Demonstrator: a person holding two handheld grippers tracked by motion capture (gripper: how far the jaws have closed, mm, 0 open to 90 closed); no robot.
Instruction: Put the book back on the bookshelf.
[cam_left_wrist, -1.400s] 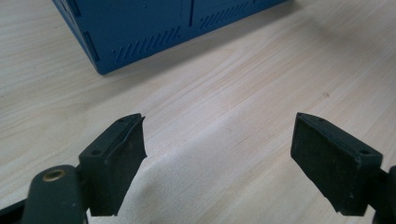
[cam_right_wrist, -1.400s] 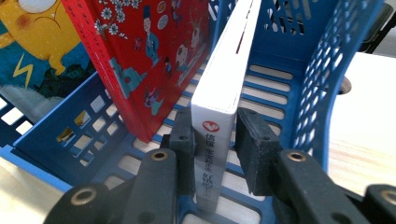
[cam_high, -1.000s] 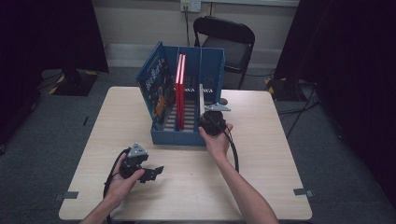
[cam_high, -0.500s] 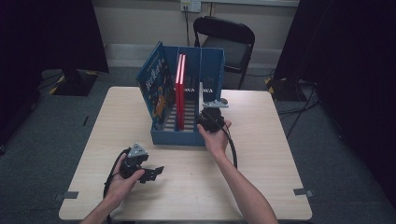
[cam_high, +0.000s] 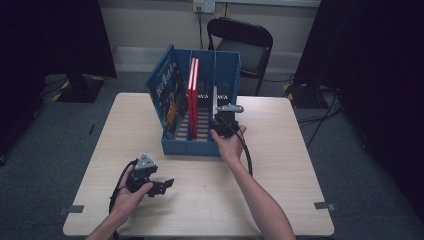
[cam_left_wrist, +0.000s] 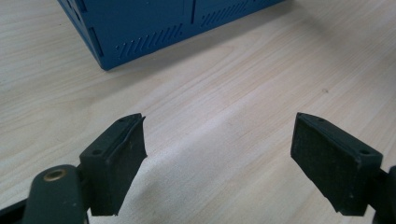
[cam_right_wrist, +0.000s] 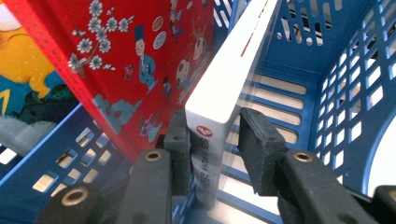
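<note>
While the left claw (cam_high: 165, 185) sits idle close to the person with its jaws spread wide and nothing between them, just bare table (cam_left_wrist: 224, 140) under the pads, all the action is farther up at the right claw (cam_right_wrist: 214, 140). Look along its jaws: the white book (cam_right_wrist: 224, 93) stands spine-first between them, and the left pad is flat against its cover. The right pad looks a touch off the far side, so this is a loose hold at best, jaws narrowed around the book rather than clearly clamped.

Just to the left of that claw stands the red book (cam_right_wrist: 135, 70), leaning close against the white one, and beyond that a blue-and-yellow picture book (cam_high: 167, 97). All three sit upright in the blue rack (cam_high: 200, 147), with slotted walls rising right beside the claw's outer jaw.

What could go wrong? The grip is down at the bottom corner of the spine, so if that right pad isn't truly pressing, I'd expect the book to pivot or slip out on a lift. The red book is so close to the inner jaw that it may drag along or tip. And the rack wall could snag the outer jaw.

Writing: the white spine carries a small red round logo and dark characters running down it, too skewed to read. The red cover shows blossoms and little figures.
</note>
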